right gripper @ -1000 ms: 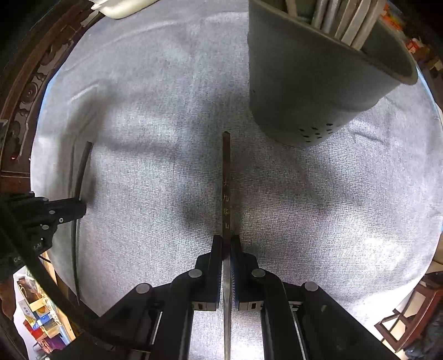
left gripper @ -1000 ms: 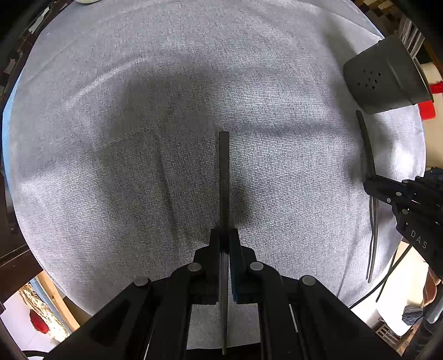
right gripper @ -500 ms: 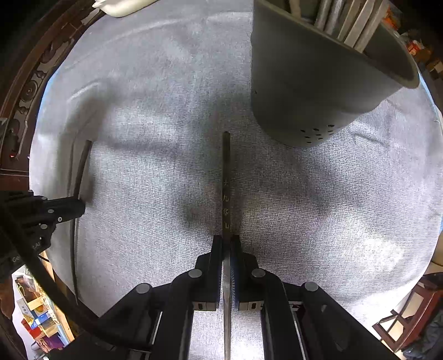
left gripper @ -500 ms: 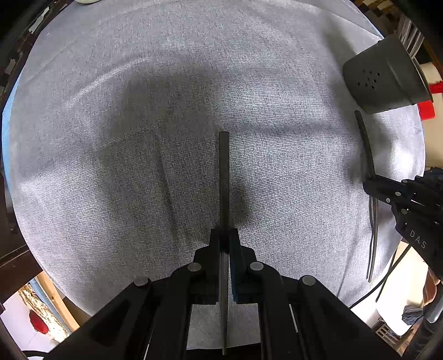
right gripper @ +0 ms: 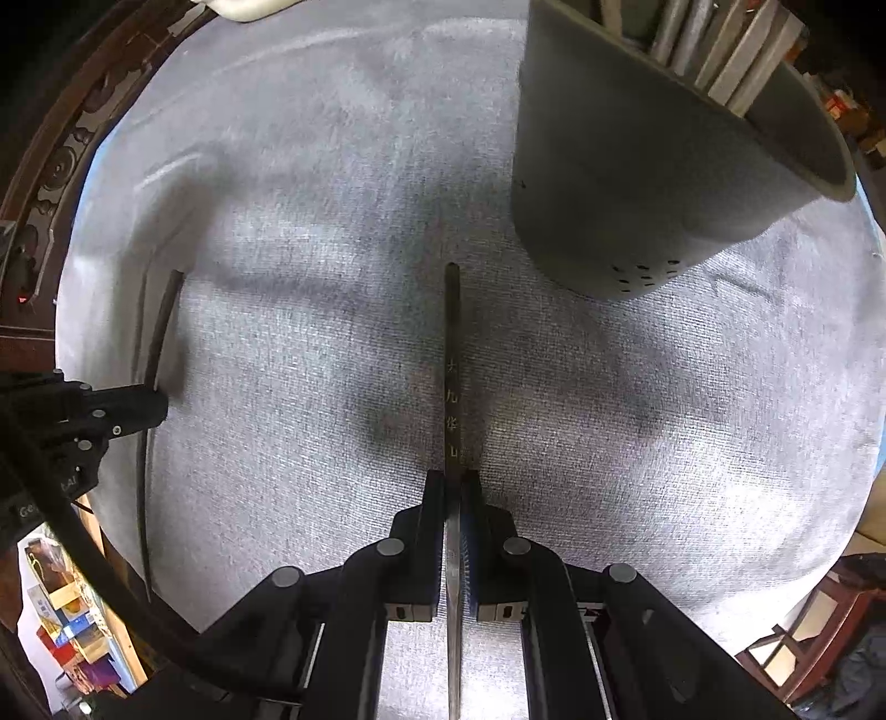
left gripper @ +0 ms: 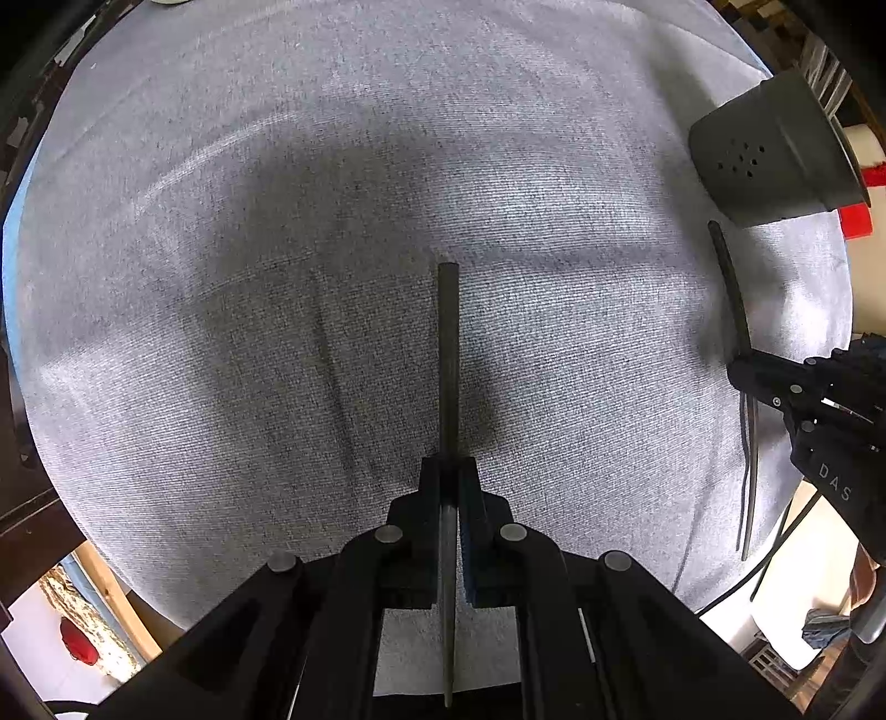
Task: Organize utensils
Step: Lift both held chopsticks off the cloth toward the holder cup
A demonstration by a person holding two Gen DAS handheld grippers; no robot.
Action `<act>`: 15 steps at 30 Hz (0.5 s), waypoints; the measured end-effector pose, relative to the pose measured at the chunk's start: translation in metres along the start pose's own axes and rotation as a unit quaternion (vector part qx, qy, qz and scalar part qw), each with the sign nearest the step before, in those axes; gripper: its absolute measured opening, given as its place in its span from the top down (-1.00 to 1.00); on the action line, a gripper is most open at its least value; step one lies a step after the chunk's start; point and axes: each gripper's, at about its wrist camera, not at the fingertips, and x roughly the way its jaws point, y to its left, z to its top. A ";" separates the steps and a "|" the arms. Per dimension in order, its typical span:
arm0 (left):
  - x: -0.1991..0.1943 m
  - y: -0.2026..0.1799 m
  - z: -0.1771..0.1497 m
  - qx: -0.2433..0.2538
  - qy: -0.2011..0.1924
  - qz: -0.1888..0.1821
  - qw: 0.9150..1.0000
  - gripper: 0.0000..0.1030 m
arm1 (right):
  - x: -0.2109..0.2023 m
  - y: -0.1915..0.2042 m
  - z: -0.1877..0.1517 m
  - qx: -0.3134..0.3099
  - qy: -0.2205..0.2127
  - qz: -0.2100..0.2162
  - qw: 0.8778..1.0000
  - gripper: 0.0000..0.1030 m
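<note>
My left gripper [left gripper: 447, 471] is shut on a dark chopstick [left gripper: 447, 354] that points straight ahead over the grey cloth. My right gripper [right gripper: 453, 482] is shut on a second dark chopstick [right gripper: 452, 354] with small printed characters. A grey perforated utensil holder [right gripper: 637, 166] with several utensils inside stands just ahead and right of the right chopstick's tip; it also shows far right in the left wrist view [left gripper: 769, 160]. Each gripper appears at the edge of the other's view: the right gripper [left gripper: 742, 371] and the left gripper [right gripper: 158, 404].
A grey cloth [left gripper: 277, 277] covers the round table. A dark carved wooden edge [right gripper: 50, 166] runs along the left. A red object [left gripper: 855, 219] sits beyond the holder. A white object [right gripper: 249, 5] lies at the far edge.
The right gripper with its chopstick has moved a little closer to the holder, which looms larger. The left gripper has stayed almost still.
</note>
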 end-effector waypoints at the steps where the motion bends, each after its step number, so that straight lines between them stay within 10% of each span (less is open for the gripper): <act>1: 0.002 0.001 0.000 0.000 -0.001 -0.001 1.000 0.87 | 0.000 0.001 0.000 -0.001 0.001 -0.001 1.000 0.86; 15: 0.004 0.004 -0.005 0.005 -0.009 -0.006 1.000 0.87 | 0.004 0.017 0.005 -0.023 0.017 -0.017 0.999 0.84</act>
